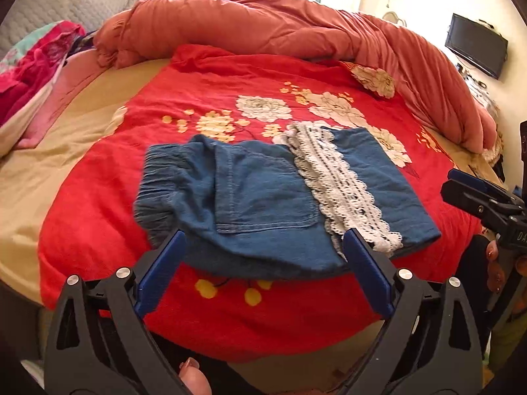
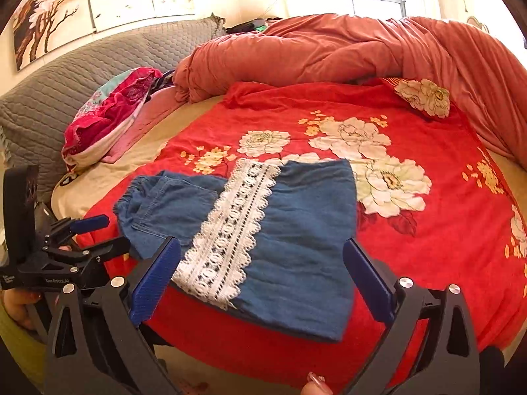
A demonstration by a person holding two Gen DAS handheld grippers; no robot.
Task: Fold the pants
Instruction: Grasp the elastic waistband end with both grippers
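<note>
Blue denim pants (image 1: 263, 197) lie folded on a red flowered blanket (image 1: 230, 98), elastic waistband at the left, a white lace band (image 1: 342, 194) across the leg part. They also show in the right wrist view (image 2: 290, 230) with the lace (image 2: 227, 230). My left gripper (image 1: 263, 247) is open and empty, its blue pads just above the near edge of the pants. My right gripper (image 2: 262, 256) is open and empty over the near edge of the leg part. The right gripper shows at the right in the left wrist view (image 1: 477, 197); the left gripper shows at the left in the right wrist view (image 2: 89, 233).
A bunched orange-red quilt (image 1: 296, 26) runs along the far and right side of the bed. Pink and teal bedding (image 1: 36, 65) lies at the left by a grey quilted headboard (image 2: 66, 85). A black TV (image 1: 476, 46) hangs on the right wall.
</note>
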